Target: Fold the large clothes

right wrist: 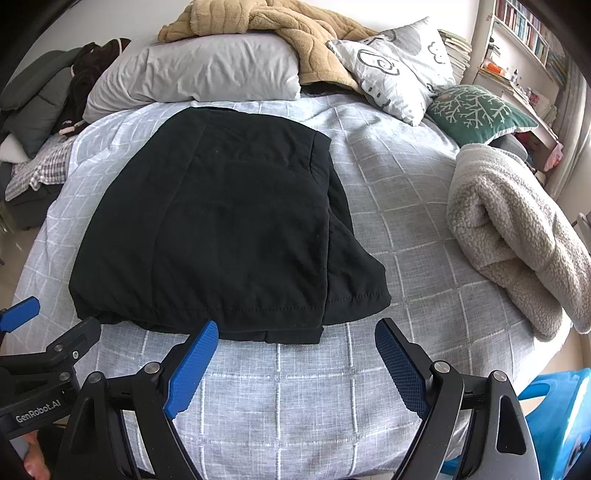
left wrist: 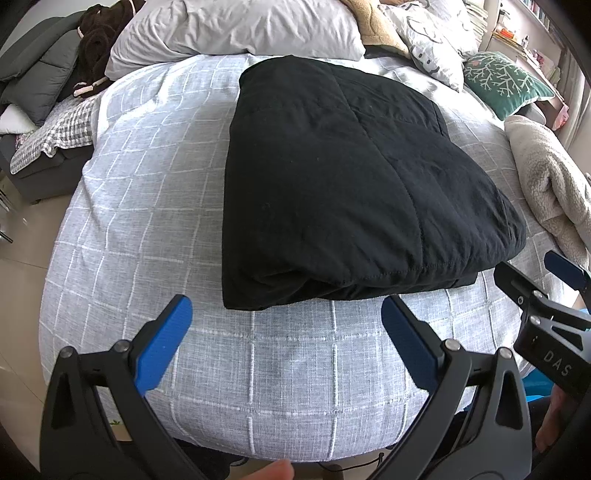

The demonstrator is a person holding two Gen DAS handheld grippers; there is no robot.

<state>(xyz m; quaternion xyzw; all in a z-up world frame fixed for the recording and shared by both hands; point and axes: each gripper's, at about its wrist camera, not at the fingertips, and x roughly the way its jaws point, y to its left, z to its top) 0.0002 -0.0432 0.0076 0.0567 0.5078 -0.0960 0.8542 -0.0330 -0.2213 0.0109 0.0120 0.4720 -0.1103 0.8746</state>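
Note:
A black quilted garment (left wrist: 343, 184) lies folded into a thick rectangle on the grey checked bedspread (left wrist: 155, 206). It also shows in the right wrist view (right wrist: 221, 229), with a lower layer sticking out at its right side. My left gripper (left wrist: 286, 314) is open and empty, just in front of the garment's near edge. My right gripper (right wrist: 295, 336) is open and empty, at the near edge too. The right gripper shows in the left wrist view (left wrist: 532, 280) at the garment's near right corner.
A beige fleece blanket (right wrist: 517, 236) lies folded at the bed's right side. Pillows (right wrist: 207, 70) and a green cushion (right wrist: 476, 110) line the head. A tan blanket (right wrist: 295, 33) lies on them. Dark clothes (left wrist: 48, 70) sit on a sofa left. A blue stool (right wrist: 561, 421) stands lower right.

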